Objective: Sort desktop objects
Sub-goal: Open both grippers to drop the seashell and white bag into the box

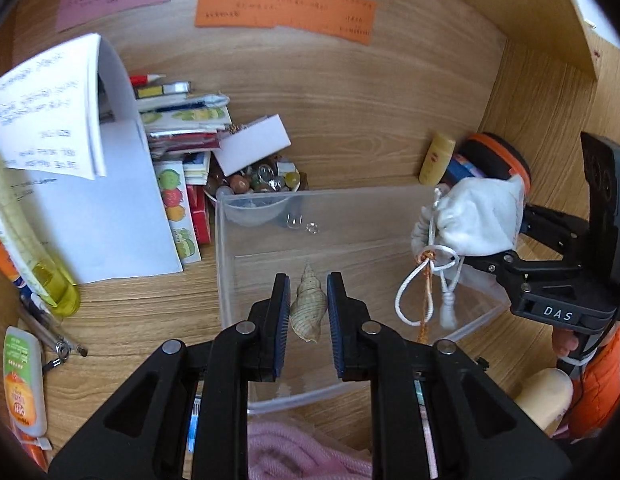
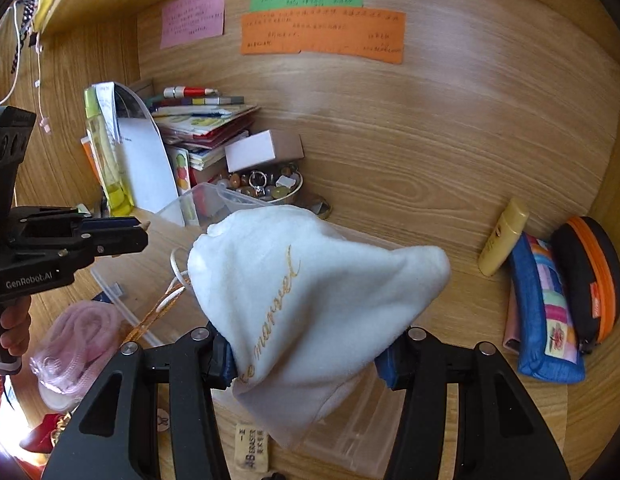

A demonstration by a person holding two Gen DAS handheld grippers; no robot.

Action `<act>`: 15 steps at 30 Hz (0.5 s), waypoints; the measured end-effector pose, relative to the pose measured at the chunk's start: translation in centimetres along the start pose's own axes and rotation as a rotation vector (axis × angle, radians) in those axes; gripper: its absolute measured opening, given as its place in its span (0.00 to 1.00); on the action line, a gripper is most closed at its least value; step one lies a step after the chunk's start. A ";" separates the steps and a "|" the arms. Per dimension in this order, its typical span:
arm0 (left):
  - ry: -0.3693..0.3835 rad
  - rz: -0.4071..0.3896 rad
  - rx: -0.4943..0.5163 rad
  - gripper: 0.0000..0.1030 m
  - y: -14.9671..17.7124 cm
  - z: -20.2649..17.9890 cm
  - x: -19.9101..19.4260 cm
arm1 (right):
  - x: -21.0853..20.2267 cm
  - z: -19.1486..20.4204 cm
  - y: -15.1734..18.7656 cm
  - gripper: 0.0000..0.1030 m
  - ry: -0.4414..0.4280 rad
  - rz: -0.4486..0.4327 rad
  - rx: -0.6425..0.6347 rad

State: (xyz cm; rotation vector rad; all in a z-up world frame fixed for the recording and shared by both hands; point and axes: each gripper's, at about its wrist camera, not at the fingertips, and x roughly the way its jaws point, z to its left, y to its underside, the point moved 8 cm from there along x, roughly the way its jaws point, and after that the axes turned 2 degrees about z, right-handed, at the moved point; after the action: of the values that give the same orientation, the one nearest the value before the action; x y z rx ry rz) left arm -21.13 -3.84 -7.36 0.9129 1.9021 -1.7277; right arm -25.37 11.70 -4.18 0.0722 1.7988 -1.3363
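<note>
Left wrist: left gripper (image 1: 308,308) is gripping a shell (image 1: 308,308) between its fingers (image 1: 281,312), hanging over the clear bin (image 1: 390,216) on the worktop (image 1: 350,120). Right gripper (image 1: 506,240) is at right, holding a white pouch (image 1: 474,216).

Right wrist: right gripper (image 2: 310,360) is clamping the pouch (image 2: 310,296) above the bin (image 2: 362,436); left gripper (image 2: 144,232) is pinching the shell at left

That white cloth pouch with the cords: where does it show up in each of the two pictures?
Left wrist view: white pouch at the right, gripped by the right tongs.
Right wrist view: it fills the centre, clamped between the near tongs.
Shared landmark: the orange note on the back wall.
</note>
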 end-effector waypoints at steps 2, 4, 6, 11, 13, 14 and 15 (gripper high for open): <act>-0.002 0.017 0.008 0.17 0.0 0.0 0.6 | 0.9 -0.1 0.0 0.46 0.001 0.019 -0.010; -0.001 0.033 0.018 0.17 -0.1 -0.1 1.2 | 1.8 -0.4 0.2 0.46 0.011 0.042 -0.022; -0.001 0.051 0.028 0.17 -0.2 -0.2 1.8 | 3.0 -0.6 0.9 0.46 0.011 0.076 -0.028; 0.000 0.106 0.041 0.17 0.0 -0.3 3.3 | 4.5 -0.6 2.0 0.46 0.003 0.138 -0.056; 0.002 0.124 0.044 0.17 0.2 -0.4 3.8 | 4.6 -0.6 2.1 0.47 -0.010 0.142 -0.050; 0.002 0.130 0.047 0.17 0.2 -0.4 4.0 | 4.7 -0.7 2.1 0.47 -0.016 0.147 -0.046; -0.002 0.132 0.048 0.17 0.3 -0.5 4.1 | 4.6 -0.7 2.2 0.47 -0.020 0.152 -0.041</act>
State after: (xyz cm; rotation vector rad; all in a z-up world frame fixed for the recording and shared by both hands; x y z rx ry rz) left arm -23.77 -2.60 -10.29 1.0295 1.7644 -1.7021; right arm -27.58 11.25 -8.87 0.1692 1.7660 -1.1887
